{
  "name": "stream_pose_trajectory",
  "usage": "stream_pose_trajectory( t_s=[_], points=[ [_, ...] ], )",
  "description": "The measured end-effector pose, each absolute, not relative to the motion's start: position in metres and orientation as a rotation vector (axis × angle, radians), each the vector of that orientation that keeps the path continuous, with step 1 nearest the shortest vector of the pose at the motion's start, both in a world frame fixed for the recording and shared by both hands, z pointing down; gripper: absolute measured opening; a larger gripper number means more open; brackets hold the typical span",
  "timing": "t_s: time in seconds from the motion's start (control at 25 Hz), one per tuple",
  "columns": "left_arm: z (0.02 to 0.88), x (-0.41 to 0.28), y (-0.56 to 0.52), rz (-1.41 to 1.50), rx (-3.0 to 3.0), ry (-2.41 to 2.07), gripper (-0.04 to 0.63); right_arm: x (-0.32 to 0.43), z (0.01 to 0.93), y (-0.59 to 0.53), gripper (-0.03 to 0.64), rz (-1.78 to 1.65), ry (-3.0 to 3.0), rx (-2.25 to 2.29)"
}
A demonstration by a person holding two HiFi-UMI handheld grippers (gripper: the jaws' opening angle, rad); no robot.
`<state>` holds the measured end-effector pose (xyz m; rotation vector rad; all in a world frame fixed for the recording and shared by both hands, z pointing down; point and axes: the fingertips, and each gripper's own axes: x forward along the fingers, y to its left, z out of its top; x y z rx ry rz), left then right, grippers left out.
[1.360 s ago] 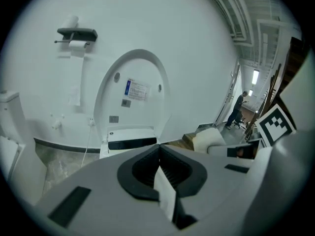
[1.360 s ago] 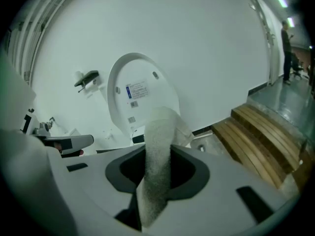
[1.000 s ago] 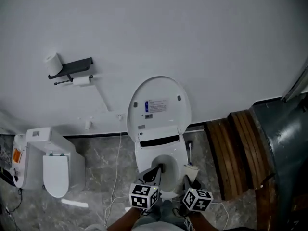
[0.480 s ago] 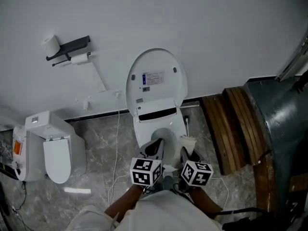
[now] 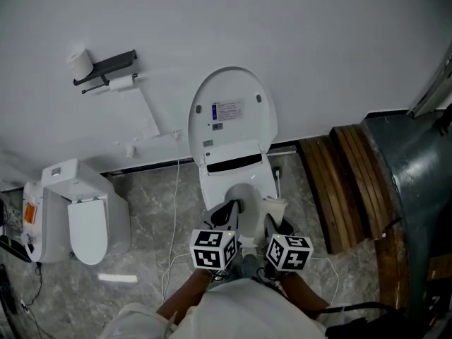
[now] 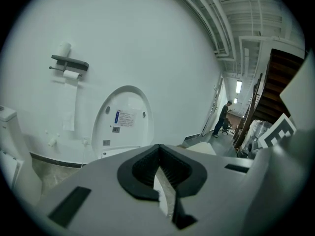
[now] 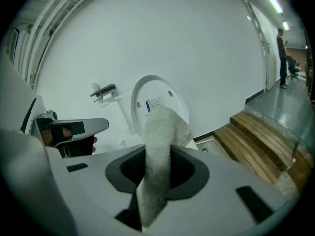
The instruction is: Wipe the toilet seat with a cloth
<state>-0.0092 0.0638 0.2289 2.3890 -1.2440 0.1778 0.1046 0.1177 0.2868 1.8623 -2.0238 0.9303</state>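
White wall [image 5: 318, 48] and grey stone floor [image 5: 152, 217] frame the scene. A paper holder [image 5: 106, 68] is on the wall at far left, with a small white unit [image 5: 85, 217] below it. At centre the toilet's lid [image 5: 232, 111] is raised and the toilet seat [image 5: 210, 189] lies down, uncovered.

The left gripper [image 5: 224, 216] is closed on nothing, hovering over the seat's front. Just beside it, the right gripper [image 5: 277, 226] is clamped on the cloth [image 7: 158, 132], which sticks out past its tips near the seat's right edge. Wooden steps [image 5: 346, 196] lie further right.

Wiping looks about to begin. Tilt the right gripper down so the cloth, not the tips, meets the rim. Then follow the ring, staying out of the bowl.
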Motion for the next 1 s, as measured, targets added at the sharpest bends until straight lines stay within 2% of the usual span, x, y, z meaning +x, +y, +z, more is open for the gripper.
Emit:
stream_pose_trajectory(
  t_s=[0.56,1.0],
  points=[
    [0.224,0.003,0.089,0.214,2.419,-1.251,0.011,0.107,0.279,0.135,0.1,0.92,-2.056,1.855],
    [0.218,-0.014,0.094,0.19,2.406,-1.277,0.011,0.096,0.274,0.141,0.1,0.904,-2.069,1.831]
  ],
)
